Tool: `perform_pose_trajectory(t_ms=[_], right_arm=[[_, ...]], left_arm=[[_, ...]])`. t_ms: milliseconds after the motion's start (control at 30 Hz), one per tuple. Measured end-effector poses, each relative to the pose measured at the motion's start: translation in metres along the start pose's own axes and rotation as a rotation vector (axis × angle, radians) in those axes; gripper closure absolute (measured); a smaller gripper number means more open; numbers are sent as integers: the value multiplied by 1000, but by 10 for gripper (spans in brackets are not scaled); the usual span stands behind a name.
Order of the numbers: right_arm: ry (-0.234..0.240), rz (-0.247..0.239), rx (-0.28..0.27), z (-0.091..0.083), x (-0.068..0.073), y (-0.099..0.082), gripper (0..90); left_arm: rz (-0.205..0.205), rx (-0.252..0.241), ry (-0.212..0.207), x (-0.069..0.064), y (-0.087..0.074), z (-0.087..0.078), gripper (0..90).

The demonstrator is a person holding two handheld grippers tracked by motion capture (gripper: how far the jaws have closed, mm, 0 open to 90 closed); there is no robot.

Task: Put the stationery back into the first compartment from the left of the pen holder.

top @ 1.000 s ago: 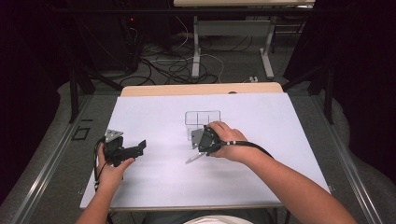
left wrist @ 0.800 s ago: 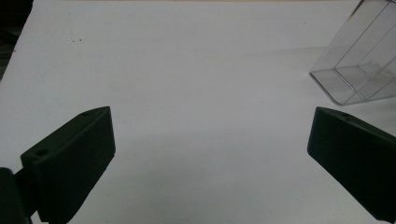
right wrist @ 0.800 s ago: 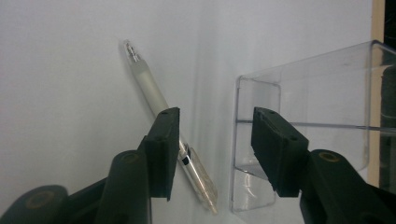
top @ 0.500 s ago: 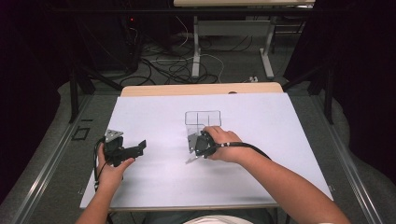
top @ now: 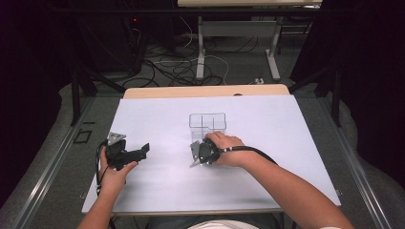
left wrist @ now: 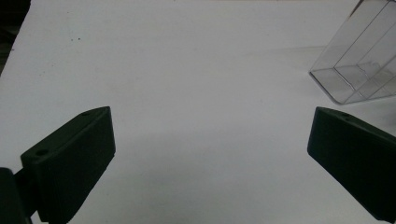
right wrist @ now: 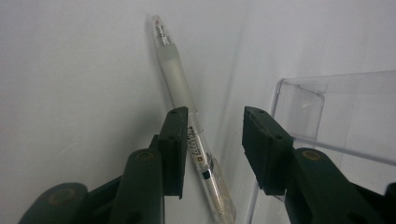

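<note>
You are lowering your right gripper [right wrist: 212, 149] over the clear gel pen [right wrist: 180, 88] lying mid-frame beside the clear divided organizer [right wrist: 327, 135]; its jaws have just been closing, not yet pinching it; your left gripper [left wrist: 210, 158] is waiting wide open, empty.

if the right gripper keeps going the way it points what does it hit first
Most likely the pen lying between the right gripper jaws on the white sheet; the clear box stands just beside, though depth is unclear.
</note>
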State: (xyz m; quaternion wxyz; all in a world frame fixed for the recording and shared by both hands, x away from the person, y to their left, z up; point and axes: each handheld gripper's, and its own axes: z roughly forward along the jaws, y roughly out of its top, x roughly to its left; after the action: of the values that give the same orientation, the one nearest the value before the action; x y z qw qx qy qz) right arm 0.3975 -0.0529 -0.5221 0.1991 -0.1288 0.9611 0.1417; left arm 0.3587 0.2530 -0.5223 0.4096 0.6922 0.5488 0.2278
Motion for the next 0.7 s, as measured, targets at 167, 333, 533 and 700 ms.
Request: perform_pose_trajectory(t_ms=[167, 333, 533, 700], right_arm=[[21, -29, 0, 1, 2, 2, 644], [30, -68, -4, 2, 4, 5, 675], [49, -105, 12, 8, 8, 8, 687], [61, -118, 15, 12, 8, 9, 703]], left_arm=[[2, 4, -1, 0, 0, 0, 10], [-1, 4, 0, 0, 0, 0, 10], [-2, 3, 0, 0, 0, 0, 11], [-2, 3, -1, 0, 0, 0, 11]])
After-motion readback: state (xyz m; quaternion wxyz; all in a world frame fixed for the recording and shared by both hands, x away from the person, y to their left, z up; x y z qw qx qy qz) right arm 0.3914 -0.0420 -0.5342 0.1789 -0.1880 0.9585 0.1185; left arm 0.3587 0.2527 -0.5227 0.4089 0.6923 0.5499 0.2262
